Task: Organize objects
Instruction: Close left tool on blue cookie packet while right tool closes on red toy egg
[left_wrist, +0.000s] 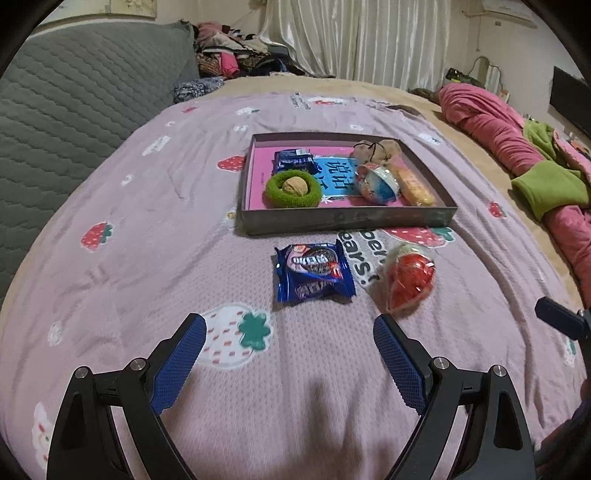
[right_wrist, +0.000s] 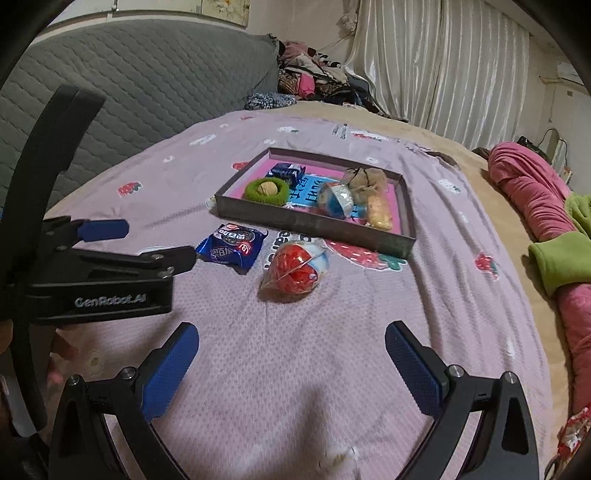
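My left gripper (left_wrist: 290, 334) hangs with jaws apart and empty; the blue cookie packet (left_wrist: 313, 272) lies on the bed straight ahead, before the tray (left_wrist: 343, 220); my right gripper (right_wrist: 291, 343), also spread, faces the red wrapped ball (right_wrist: 295, 271).

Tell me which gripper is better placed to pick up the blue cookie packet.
Left. The left gripper is open and the blue cookie packet lies nearly straight ahead; the right gripper faces the red wrapped candy.
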